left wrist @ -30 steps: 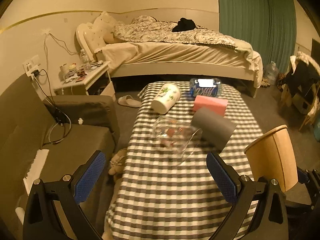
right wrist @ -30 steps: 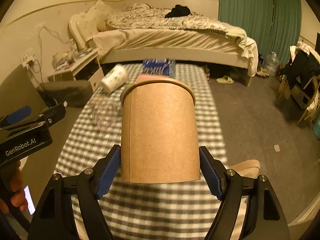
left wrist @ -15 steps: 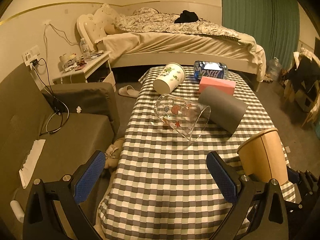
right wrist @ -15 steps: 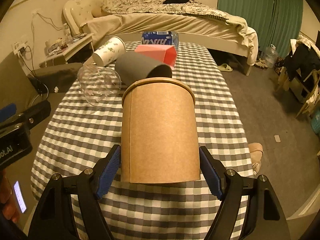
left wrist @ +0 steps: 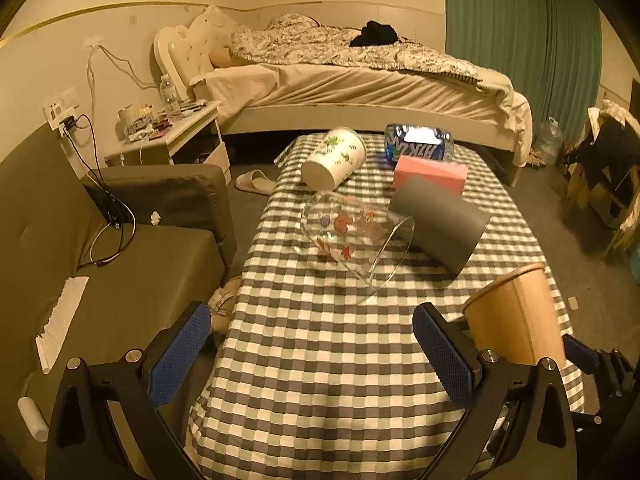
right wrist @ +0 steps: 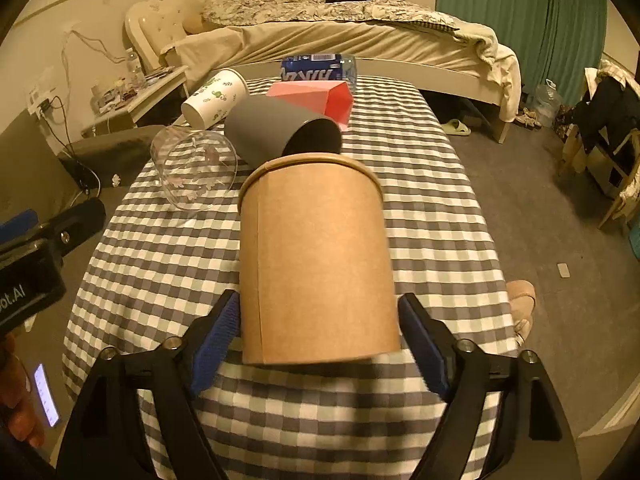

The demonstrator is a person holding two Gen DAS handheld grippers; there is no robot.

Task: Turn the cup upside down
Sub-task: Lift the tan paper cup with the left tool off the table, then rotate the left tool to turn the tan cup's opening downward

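Observation:
My right gripper [right wrist: 318, 344] is shut on a brown paper cup [right wrist: 316, 256], held by its sides near the base, rim pointing away from the camera. The same cup [left wrist: 516, 316] shows at the right of the left wrist view, above the checked table [left wrist: 320, 360] near its right edge. My left gripper [left wrist: 310, 356] is open and empty over the table's near end. A clear glass cup [left wrist: 352, 236], a grey cup [left wrist: 440, 222] and a white printed cup [left wrist: 334, 158] lie on their sides further back.
A pink box [left wrist: 430, 172] and a blue bottle [left wrist: 418, 146] lie at the table's far end. A grey sofa [left wrist: 120, 280] is on the left, a nightstand [left wrist: 168, 136] and bed [left wrist: 360, 80] behind, a chair with clothes [left wrist: 608, 168] on the right.
Both grippers have pulled back and tilted down, so more of the table shows. The brown cup stays held in my right gripper; the left stays open.

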